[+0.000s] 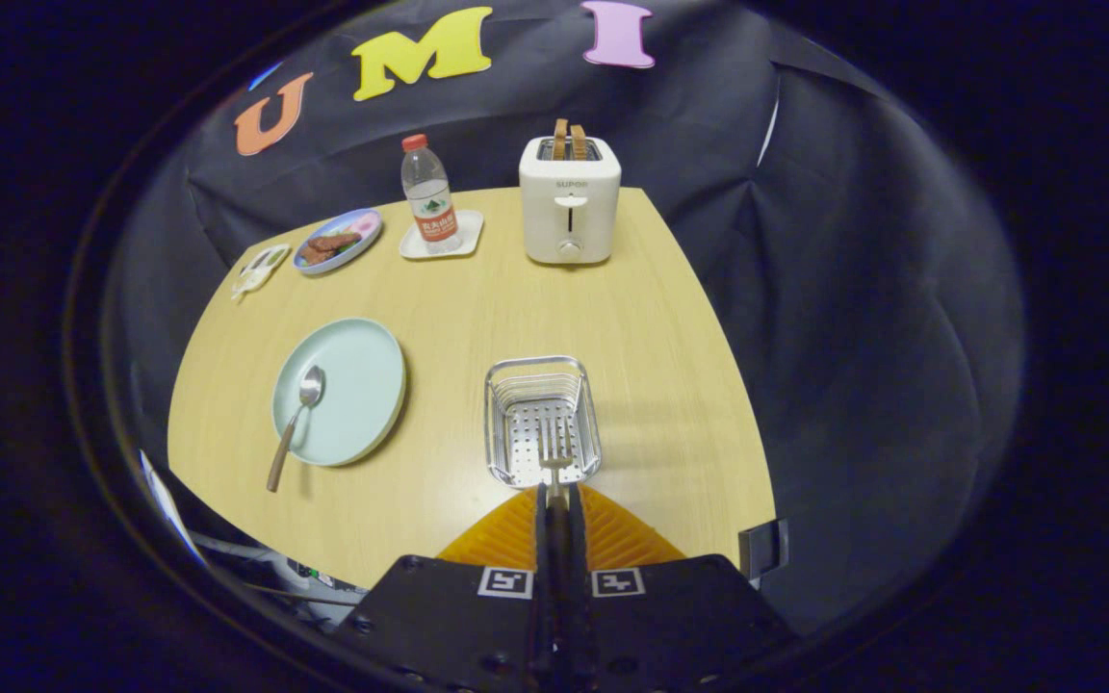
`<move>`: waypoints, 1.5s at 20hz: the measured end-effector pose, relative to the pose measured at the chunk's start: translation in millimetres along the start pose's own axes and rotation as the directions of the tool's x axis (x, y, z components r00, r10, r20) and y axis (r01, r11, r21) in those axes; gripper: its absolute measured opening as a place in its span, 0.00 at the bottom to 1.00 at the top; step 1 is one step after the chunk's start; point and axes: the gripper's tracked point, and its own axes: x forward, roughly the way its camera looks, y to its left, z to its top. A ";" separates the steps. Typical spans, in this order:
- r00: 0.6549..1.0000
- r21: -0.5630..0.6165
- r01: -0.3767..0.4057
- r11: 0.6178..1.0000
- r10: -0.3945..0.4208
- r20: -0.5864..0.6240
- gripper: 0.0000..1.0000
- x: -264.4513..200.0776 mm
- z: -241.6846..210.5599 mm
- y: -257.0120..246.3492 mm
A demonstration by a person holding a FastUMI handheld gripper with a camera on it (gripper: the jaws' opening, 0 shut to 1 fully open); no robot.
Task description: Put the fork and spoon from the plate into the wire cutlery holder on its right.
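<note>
My gripper (555, 493) is shut on the fork (554, 449), whose dark handle runs back between the fingers. The fork's metal tines stick out just ahead of the fingertips, over the near end of the wire cutlery holder (585, 383). The holder is a shiny rectangular basket with a perforated floor, standing on the wooden table right in front of the fingers. To its left lies a pale green plate (362, 371). A spoon (296, 417) with a wooden handle rests on that plate, bowl up on the plate, handle hanging over the near rim.
Beyond the holder stands a white toaster (570, 200) with two slices in it. A water bottle (429, 197) stands on a small white tray, with a blue plate of food (337, 242) to its left. The table's edge (752, 452) falls off close on the holder's right.
</note>
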 end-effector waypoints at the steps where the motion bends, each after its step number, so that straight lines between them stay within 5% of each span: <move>1: 1.000 0.007 -0.013 1.000 0.013 0.014 0.10 -1.1 3.8 3.4; 8: 0.991 0.030 -0.051 0.998 0.046 0.129 0.20 -11.3 28.1 20.5; 19: 0.960 0.016 -0.094 0.995 0.086 0.268 0.92 -7.0 41.3 99.6; 30: 0.966 0.021 -0.201 0.979 0.195 0.169 0.95 27.1 -6.7 216.2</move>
